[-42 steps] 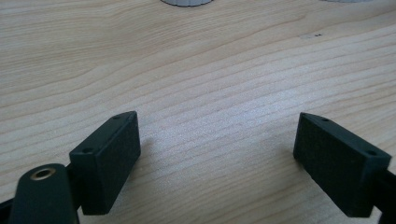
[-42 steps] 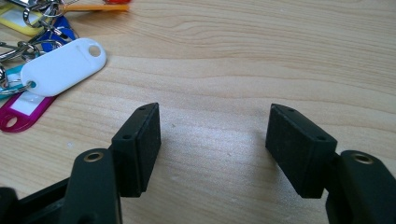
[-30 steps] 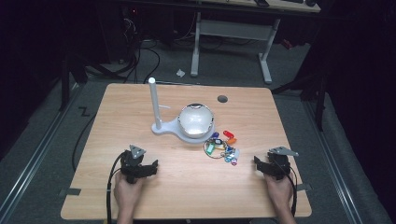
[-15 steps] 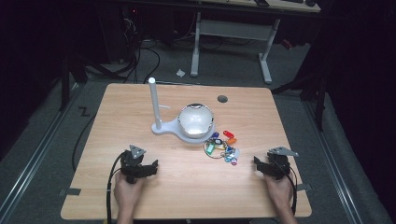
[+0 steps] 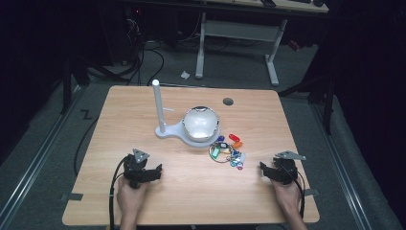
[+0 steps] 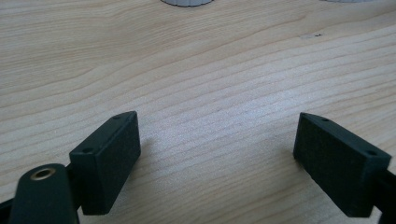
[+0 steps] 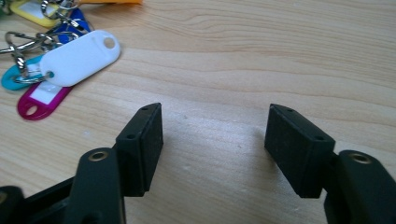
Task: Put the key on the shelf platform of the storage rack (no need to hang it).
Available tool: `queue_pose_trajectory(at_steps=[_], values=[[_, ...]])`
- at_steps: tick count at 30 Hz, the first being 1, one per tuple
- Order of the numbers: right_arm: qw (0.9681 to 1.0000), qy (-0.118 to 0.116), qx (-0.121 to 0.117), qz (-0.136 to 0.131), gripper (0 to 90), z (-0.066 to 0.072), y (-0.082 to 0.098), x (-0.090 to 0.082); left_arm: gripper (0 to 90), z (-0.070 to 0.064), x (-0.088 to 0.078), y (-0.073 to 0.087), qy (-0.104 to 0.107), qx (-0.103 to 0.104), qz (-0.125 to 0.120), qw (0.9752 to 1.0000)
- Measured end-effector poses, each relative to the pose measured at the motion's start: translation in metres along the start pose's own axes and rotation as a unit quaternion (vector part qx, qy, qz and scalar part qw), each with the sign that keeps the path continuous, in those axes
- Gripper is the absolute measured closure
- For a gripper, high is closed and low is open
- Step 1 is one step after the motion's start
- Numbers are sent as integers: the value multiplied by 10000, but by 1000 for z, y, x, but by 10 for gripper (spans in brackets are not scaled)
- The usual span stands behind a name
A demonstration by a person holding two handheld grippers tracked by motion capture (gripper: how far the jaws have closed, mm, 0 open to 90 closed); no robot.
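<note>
Right claw (image 7: 215, 149) narrowed (nothing between).

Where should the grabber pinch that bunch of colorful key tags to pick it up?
Probably the white tag: it lies flat at the bunch's near edge, sticking out toward the right tool. Come in low from that side, open jaws straddling its narrow sides. The metal ring looks too thin and slippery.

Bunch of coloured key tags (image 5: 227, 150) — flat on table, beside white stand.
</note>
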State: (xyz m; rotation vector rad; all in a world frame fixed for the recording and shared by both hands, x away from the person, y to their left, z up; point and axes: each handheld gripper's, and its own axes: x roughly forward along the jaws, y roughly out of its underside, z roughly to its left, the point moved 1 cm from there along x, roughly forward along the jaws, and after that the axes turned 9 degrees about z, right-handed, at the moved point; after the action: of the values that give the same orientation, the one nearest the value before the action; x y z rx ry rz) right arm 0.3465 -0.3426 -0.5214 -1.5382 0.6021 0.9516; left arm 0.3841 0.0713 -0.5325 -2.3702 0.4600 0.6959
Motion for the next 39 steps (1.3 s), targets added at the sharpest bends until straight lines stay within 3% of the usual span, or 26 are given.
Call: queue_pose_trajectory(at_steps=[19, 24, 29, 39], values=[[9981, -564, -242, -71, 401, 14, -10, -10, 151, 0, 0, 0, 0, 2, 3, 10000], [9969, -656, -429, -116, 397, 23, -17, -10, 151, 0, 0, 0, 0, 1, 1, 10000], [9961, -766, -418, -132, 394, 28, -21, -9, 151, 0, 0, 0, 2, -8, -3, 10000], [9929, -912, -749, -165, 384, 48, -37, -4, 151, 0, 0, 0, 16, 43, -4, 10000]])
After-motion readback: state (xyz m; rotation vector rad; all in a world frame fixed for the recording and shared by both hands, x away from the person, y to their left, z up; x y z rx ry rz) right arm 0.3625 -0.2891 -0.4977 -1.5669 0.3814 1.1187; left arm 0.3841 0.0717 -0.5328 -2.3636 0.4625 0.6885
